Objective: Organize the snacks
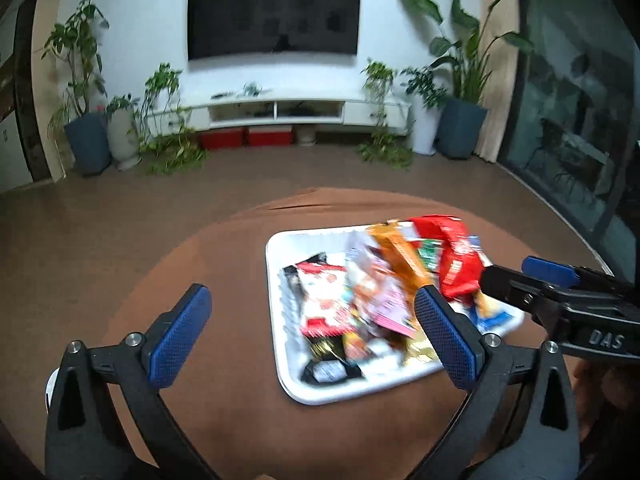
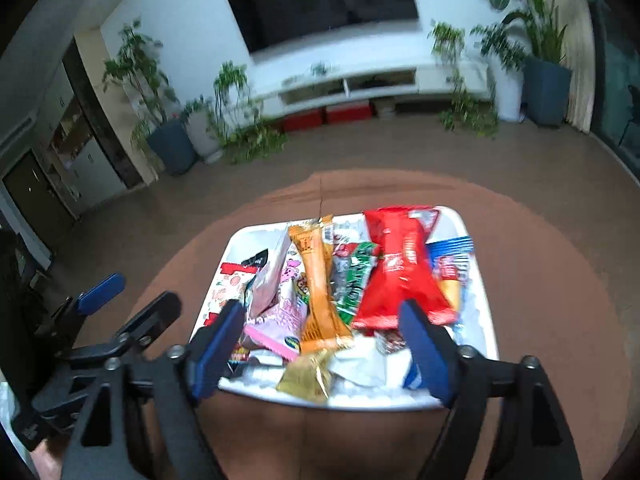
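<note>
A white tray sits on the round brown table, piled with snack packets. On top lie a red packet, an orange one, a green one, a pink one and a gold one. My left gripper hangs open above the tray's near left part, with nothing between its blue pads. My right gripper is open over the tray's near edge and also holds nothing. Each gripper shows at the edge of the other's view. The left wrist view is blurred.
Beyond the table's far edge lie brown floor, a white TV cabinet under a wall TV, and potted plants on both sides. A glass door runs along the right. Bare tablecloth lies left of the tray.
</note>
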Motion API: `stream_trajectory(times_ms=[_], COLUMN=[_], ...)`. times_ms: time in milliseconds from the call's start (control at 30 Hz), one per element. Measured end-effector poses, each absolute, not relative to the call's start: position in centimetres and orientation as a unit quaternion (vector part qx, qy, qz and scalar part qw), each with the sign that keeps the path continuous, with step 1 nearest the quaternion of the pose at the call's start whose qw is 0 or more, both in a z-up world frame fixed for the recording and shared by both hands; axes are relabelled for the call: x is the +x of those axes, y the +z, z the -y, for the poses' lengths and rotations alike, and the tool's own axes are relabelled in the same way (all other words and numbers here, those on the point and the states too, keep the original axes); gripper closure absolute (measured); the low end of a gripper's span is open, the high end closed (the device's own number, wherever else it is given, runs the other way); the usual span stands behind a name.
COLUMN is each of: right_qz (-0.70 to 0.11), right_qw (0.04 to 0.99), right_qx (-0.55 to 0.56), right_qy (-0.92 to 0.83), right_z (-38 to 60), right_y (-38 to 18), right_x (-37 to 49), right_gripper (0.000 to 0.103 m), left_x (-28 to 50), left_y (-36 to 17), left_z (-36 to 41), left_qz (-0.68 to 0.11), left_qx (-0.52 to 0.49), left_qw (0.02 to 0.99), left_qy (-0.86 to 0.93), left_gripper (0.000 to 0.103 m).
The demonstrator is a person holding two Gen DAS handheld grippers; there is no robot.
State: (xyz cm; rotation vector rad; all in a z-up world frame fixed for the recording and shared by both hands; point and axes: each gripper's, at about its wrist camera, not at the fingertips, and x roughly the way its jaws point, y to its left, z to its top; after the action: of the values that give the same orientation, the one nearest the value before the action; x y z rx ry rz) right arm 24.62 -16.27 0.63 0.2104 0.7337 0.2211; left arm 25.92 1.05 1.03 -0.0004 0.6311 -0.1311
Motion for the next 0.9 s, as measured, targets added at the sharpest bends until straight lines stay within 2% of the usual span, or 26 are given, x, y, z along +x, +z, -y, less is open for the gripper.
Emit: stream_trajectory(times_ms=[167,333,567,900], right_qz=[-0.308,-0.259,-0.209,-0.235], right_qw=[0.942,0.958,0.971,0.97], right_qx=[0.093,0.087,0.082,0.041], right_qy=[0.099,0.091,0.084,0.048], right_z=[17.1,18.0,19.5,19.6], right_y=[2.0,3.9,6.5,5.4], right_x=[19.1,13.9,7.2,1.4], right_gripper=[0.011,0.004,0.0,0.0], left_x=[19.8,14.3,9.1,3.6], left_y=[3.1,4.6,4.7,4.3], left_z=[0.2,2.3,2.8,3.4], left_qz=[-0.276,-0.261,-0.306,-0.325], left_qx=[0.008,0.067,0.01,-0.01], left_qw=[0.96,0.959,0.95,0.945], left_qy=[-0.041,0.093,0.053,0.04], left_gripper=[0.0,0.0,0.0,0.0])
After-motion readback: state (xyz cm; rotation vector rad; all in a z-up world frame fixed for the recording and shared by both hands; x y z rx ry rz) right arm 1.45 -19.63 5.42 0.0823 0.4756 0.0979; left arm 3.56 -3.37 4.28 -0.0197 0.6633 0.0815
